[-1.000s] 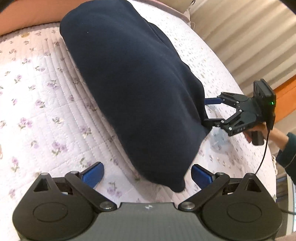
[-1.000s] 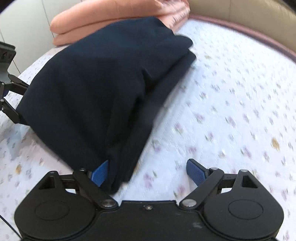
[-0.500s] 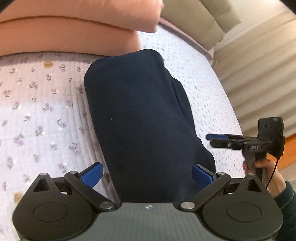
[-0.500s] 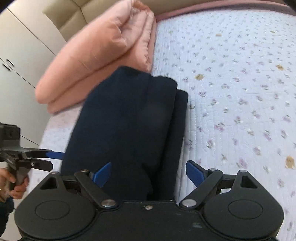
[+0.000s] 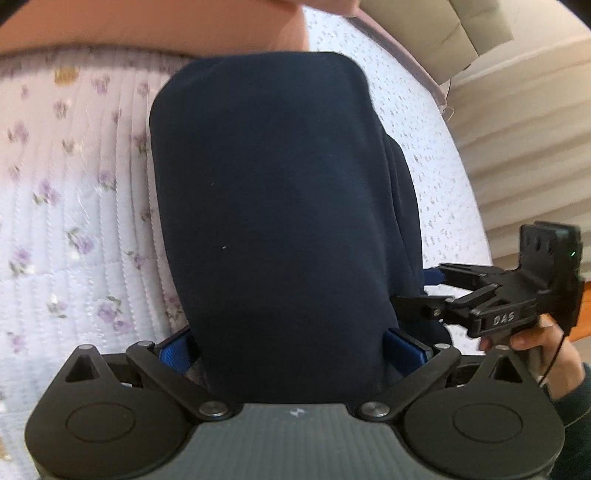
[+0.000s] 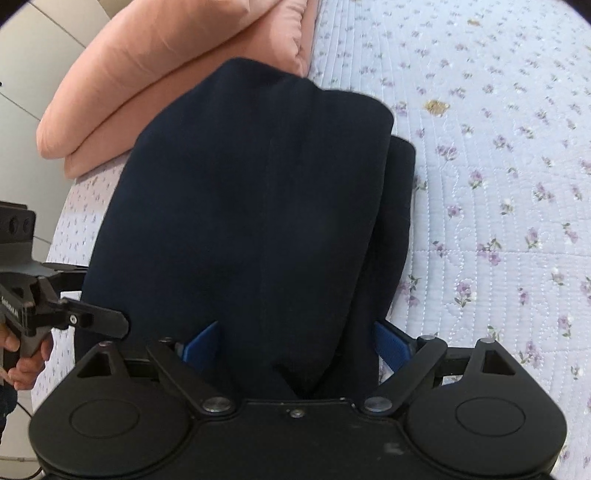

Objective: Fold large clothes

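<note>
A folded dark navy garment (image 5: pixel 280 206) lies on the floral quilted bed. Its near end fills the space between the blue pads of my left gripper (image 5: pixel 291 354), whose jaws stand wide apart around it. In the right wrist view the same garment (image 6: pixel 258 206) runs between the blue pads of my right gripper (image 6: pixel 295 347), also wide apart. The right gripper also shows in the left wrist view (image 5: pixel 417 295), at the garment's right edge. The left gripper shows in the right wrist view (image 6: pixel 88 295), at the garment's left edge. The fingertips are hidden by cloth.
A folded peach duvet (image 6: pixel 166 74) lies just beyond the garment. The white floral quilt (image 6: pixel 498 184) stretches to the right. A beige headboard (image 5: pixel 443 29) and a curtain (image 5: pixel 524 147) stand past the bed's edge. A white cabinet (image 6: pixel 22 92) is at the left.
Both grippers have moved in over the garment's near end, so the cloth now sits between their pads. The jaws have stayed wide apart. The garment has stayed in place on the bed.
</note>
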### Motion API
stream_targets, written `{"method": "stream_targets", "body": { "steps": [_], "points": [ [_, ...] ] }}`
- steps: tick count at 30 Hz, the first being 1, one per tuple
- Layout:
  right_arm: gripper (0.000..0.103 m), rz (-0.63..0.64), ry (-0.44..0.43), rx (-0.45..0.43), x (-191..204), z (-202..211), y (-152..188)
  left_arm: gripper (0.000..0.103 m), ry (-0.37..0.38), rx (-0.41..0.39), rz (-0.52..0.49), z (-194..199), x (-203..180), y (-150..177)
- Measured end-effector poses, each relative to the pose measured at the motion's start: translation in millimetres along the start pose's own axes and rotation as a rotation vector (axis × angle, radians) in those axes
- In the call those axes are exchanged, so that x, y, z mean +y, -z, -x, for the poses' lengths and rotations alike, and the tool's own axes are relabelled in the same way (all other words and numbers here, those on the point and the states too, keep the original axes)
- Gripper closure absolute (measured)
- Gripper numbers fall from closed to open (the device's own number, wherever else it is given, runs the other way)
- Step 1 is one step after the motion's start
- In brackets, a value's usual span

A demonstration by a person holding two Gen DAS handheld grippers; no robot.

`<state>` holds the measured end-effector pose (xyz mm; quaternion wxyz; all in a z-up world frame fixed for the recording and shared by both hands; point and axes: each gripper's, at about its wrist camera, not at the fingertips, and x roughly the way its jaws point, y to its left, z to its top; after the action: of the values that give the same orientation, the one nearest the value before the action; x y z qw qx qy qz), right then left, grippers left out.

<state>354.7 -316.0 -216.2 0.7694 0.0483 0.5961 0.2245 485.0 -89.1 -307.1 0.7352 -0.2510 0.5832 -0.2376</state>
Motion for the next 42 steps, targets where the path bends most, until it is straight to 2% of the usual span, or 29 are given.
{"method": "stream_targets", "body": {
  "steps": [8, 16, 19, 23, 26, 27, 29, 30, 31, 33, 34, 35, 36, 38, 40, 41, 42],
  "points": [
    [0.000, 0.008, -0.068, 0.003, -8, -13, -1, 0.000, 0.046, -0.009, 0.001, -15, 5, -3],
    [0.000, 0.052, -0.094, -0.059, -13, -13, 13, 0.000, 0.085, -0.021, -0.009, -25, 7, -8],
    [0.000, 0.056, -0.100, -0.076, -12, -14, 18, 0.000, 0.106, -0.041, 0.028, -27, 11, -8],
    [0.000, 0.055, -0.155, -0.104, -18, -12, 22, 0.000, 0.145, -0.035, 0.081, -27, 20, -12],
    [0.001, -0.033, -0.206, -0.115, -31, -10, 23, 0.000, 0.183, -0.010, 0.113, -28, 27, -16],
    [0.007, -0.071, -0.206, -0.128, -33, -8, 25, 0.000, 0.194, -0.011, 0.115, -27, 29, -16],
    [0.019, -0.018, -0.179, -0.149, -31, -2, 31, 0.000, 0.211, -0.025, 0.086, -24, 29, -12],
    [0.023, -0.004, -0.187, -0.156, -36, 1, 33, 0.001, 0.213, -0.035, 0.061, -23, 29, -8],
    [0.024, -0.052, -0.215, -0.159, -47, 3, 36, 0.003, 0.206, -0.045, 0.034, -21, 27, -5],
    [0.021, -0.132, -0.265, -0.167, -59, 3, 42, 0.003, 0.204, -0.070, 0.010, -21, 26, 0],
    [0.016, -0.147, -0.275, -0.168, -59, 2, 44, 0.002, 0.206, -0.081, 0.014, -21, 26, 1],
    [0.003, -0.158, -0.294, -0.169, -59, 1, 45, 0.001, 0.209, -0.092, 0.023, -23, 26, 1],
    [0.000, -0.168, -0.323, -0.164, -57, -2, 44, 0.000, 0.209, -0.099, 0.030, -24, 25, 1],
    [0.000, -0.169, -0.375, -0.151, -54, -10, 42, 0.000, 0.182, -0.109, 0.021, -27, 18, 0],
    [0.000, -0.163, -0.359, -0.174, -46, -16, 42, 0.002, 0.161, -0.122, 0.012, -27, 13, 1],
    [0.000, -0.164, -0.354, -0.183, -47, -19, 43, 0.012, 0.153, -0.132, 0.003, -25, 13, 2],
    [0.006, -0.168, -0.345, -0.193, -46, -17, 45, 0.018, 0.151, -0.141, -0.010, -22, 13, 4]
  ]
}}
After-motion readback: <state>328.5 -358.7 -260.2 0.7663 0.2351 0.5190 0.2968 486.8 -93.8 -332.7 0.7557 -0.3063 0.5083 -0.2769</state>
